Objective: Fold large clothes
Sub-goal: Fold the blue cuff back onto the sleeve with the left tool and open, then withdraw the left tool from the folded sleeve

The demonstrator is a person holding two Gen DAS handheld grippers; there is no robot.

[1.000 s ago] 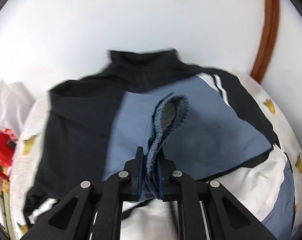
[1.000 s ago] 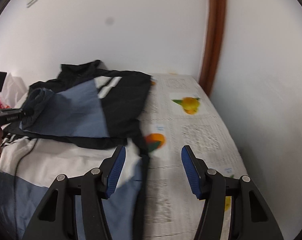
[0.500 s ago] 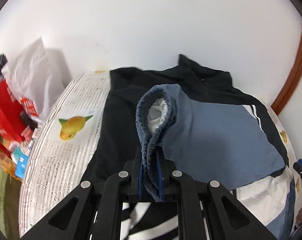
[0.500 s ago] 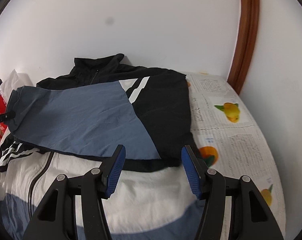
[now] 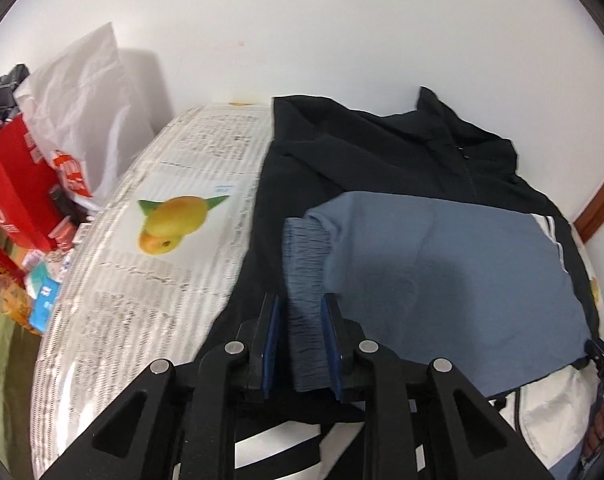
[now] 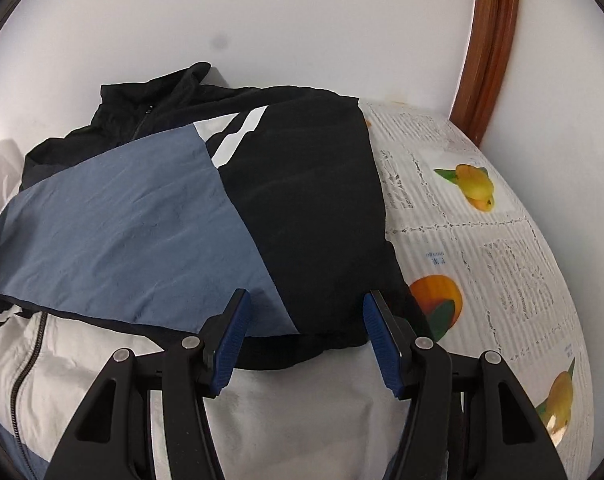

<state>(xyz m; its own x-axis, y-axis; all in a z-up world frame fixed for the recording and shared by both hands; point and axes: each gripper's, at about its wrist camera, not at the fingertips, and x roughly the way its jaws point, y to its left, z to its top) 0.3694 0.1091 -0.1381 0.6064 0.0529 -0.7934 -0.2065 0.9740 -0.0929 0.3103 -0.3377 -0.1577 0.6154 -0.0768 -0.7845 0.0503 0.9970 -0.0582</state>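
Observation:
A black, blue and white jacket [image 5: 382, 160] lies spread on the table. Its blue sleeve [image 5: 442, 272] is folded across the black chest. The ribbed cuff [image 5: 306, 264] lies flat between the fingers of my left gripper [image 5: 299, 304], whose jaws are opening; a small gap shows beside the cuff. In the right wrist view the same sleeve [image 6: 121, 236] lies across the jacket [image 6: 314, 208]. My right gripper [image 6: 306, 300] hovers open over the sleeve's lower edge, where blue meets black, with nothing gripped. The white front with its zip [image 6: 29, 364] lies below.
A fruit-printed tablecloth [image 5: 161, 280] covers the table. A red box [image 5: 9, 184], a white plastic bag [image 5: 81, 92] and snack packets [image 5: 21, 292] crowd the left side. The white wall stands right behind, and a brown wooden door frame [image 6: 490, 40] is at the right.
My left gripper carried the cuff leftwards across the jacket, laid it flat and loosened its grip. The right gripper moved left and down, from the bare cloth to over the sleeve.

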